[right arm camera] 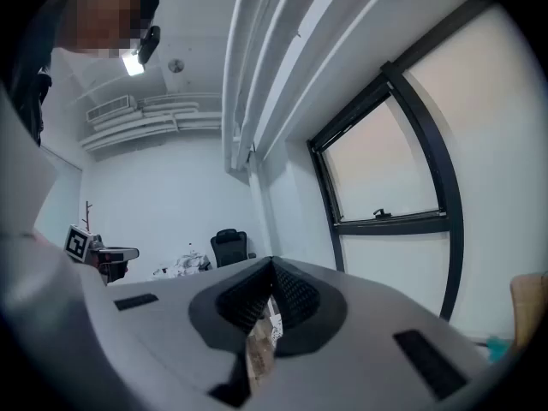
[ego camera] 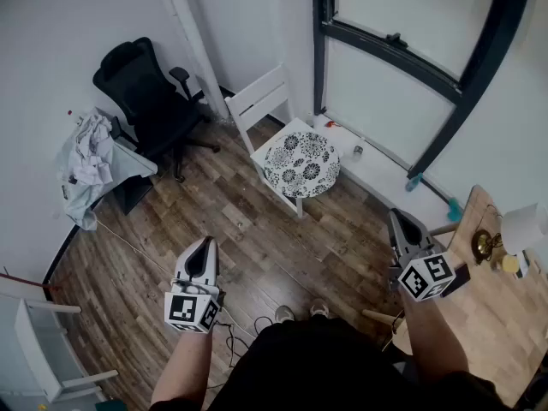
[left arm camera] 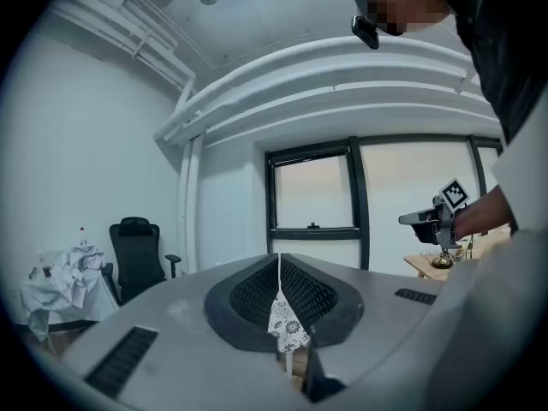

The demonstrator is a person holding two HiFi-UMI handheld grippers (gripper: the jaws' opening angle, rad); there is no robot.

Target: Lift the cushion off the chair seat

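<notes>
Round cushion, no long axis; lies flat on chair seat.

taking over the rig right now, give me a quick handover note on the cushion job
Left tongs: shut, empty, held low over the wood floor.
Right tongs: shut, empty, also well short of the chair.
Cushion: round, floral, lying flat on the seat of the white chair.
Done: nothing, the cushion is untouched.
Left: step up to the chair, open the tongs, grip the cushion's edge and lift it clear of the seat.
</notes>
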